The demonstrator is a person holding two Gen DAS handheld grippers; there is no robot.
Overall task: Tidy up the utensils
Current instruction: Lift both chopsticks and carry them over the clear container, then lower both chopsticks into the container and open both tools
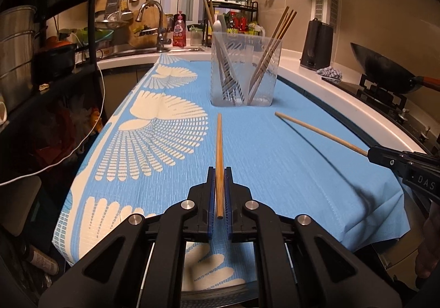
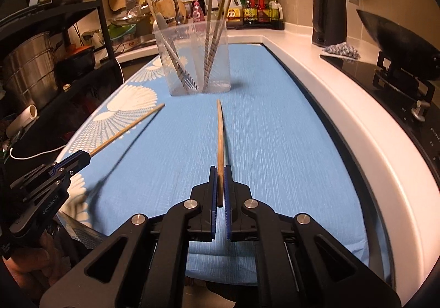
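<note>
A clear plastic utensil holder [image 1: 244, 71] [image 2: 192, 57] stands upright on the blue cloth [image 1: 275, 159] [image 2: 275, 148]. It holds several wooden chopsticks and a white spoon. My left gripper [image 1: 219, 170] is shut on a wooden chopstick [image 1: 219, 148] that points forward at the holder, above the cloth. It also shows in the right wrist view [image 2: 79, 159] with its chopstick [image 2: 129, 126]. My right gripper [image 2: 220, 169] is shut on another chopstick [image 2: 220, 137], also pointing at the holder. In the left wrist view the right gripper [image 1: 385, 158] holds its chopstick [image 1: 319, 133].
A black shelf rack [image 1: 55, 32] with metal pots stands on the left. A sink and tap [image 1: 154, 21] are behind the holder. A black kettle [image 1: 316, 43], a wok [image 1: 385, 68] on a stove and a white counter edge [image 2: 343, 104] lie on the right.
</note>
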